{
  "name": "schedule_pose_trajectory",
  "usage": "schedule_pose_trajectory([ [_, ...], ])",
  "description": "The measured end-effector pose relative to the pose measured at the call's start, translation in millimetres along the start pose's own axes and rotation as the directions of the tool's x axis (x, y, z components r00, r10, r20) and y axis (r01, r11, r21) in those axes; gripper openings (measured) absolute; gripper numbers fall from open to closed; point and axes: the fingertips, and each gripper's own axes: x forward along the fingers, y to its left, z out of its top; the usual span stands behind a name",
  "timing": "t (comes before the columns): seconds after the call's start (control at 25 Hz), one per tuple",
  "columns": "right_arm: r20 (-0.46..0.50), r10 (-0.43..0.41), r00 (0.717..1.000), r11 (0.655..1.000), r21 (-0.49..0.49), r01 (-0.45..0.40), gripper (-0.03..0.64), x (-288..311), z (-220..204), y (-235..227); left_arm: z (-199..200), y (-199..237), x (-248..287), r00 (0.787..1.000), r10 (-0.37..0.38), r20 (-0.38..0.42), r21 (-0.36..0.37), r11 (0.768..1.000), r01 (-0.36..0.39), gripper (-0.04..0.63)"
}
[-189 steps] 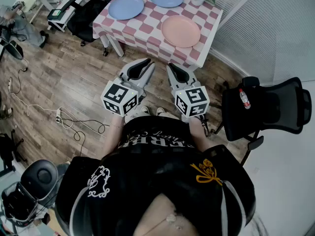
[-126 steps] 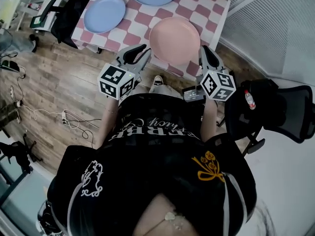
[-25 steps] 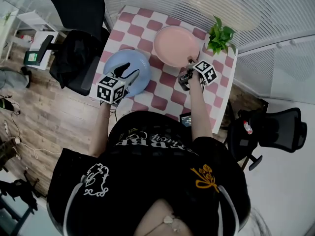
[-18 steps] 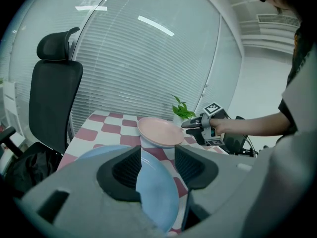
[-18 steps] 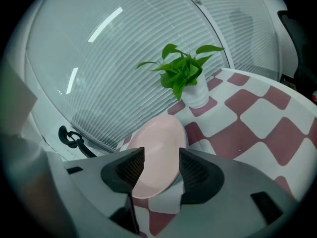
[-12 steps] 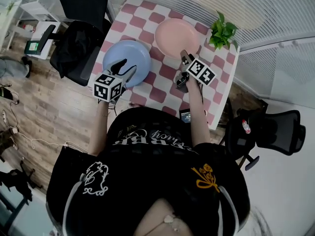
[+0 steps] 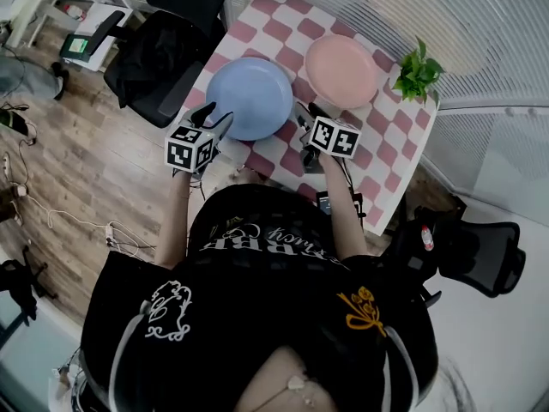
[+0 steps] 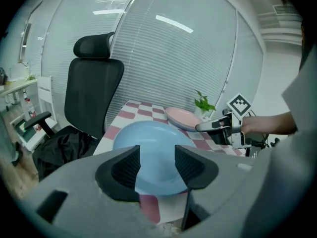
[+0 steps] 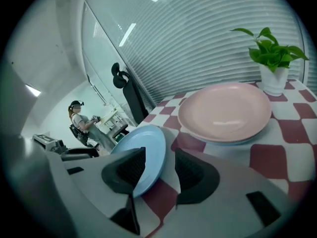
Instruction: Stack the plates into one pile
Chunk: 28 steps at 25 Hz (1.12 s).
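Note:
A blue plate lies at the near left of the checkered table. A pink plate lies further back, by the plant; a thin blue rim shows under it. My left gripper is open at the blue plate's left rim, and the plate shows ahead through its gap. My right gripper is at the plate's right rim. Its jaws have just been opening and grip nothing. The blue plate's edge shows just beyond them.
A small potted plant stands at the table's back right corner. A black office chair with dark cloth on it stands left of the table; another chair stands at the right. Window blinds close off the far side.
My right gripper has let go of the pink plate and swung back left to the blue plate's right rim. My left gripper has moved along the blue plate's left edge.

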Motion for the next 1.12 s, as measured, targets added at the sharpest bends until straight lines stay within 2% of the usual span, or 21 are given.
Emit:
schedule_pose_trajectory([
  [0.2,-0.086,0.017,0.996,1.0,-0.022,-0.019,0.181,20.8,-33.8,24.0,-37.2,37.4,-3.2,0.996,0.038,-0.085,-0.044,0.998,-0.041,0.215],
  [0.4,-0.16,-0.021,0.987,0.999,-0.027,0.017,0.179,30.9,-58.9,27.5,-58.5,54.7,8.7,0.988,0.043,-0.147,-0.022,0.999,-0.047,0.215],
  [0.6,-0.218,-0.044,0.975,0.999,-0.015,0.042,0.173,35.4,-78.7,28.9,-66.5,53.2,19.8,0.989,0.022,-0.148,-0.057,0.998,-0.031,0.215],
  [0.68,-0.212,-0.041,0.976,0.999,0.004,0.043,0.135,35.9,-79.7,30.4,-67.0,52.9,20.7,0.989,0.022,-0.144,-0.066,0.997,-0.031,0.213],
  [0.88,-0.197,-0.029,0.98,0.998,0.045,0.038,0.123,30.1,-74.7,32.3,-65.3,50.3,19.2,0.99,0.008,-0.14,-0.056,0.998,-0.016,0.215],
  [1.12,-0.111,-0.003,0.994,0.996,0.087,0.013,0.113,4.9,-48.3,32.5,-46.8,30.0,11.1,0.998,0.004,-0.067,-0.097,0.995,-0.011,0.215],
])
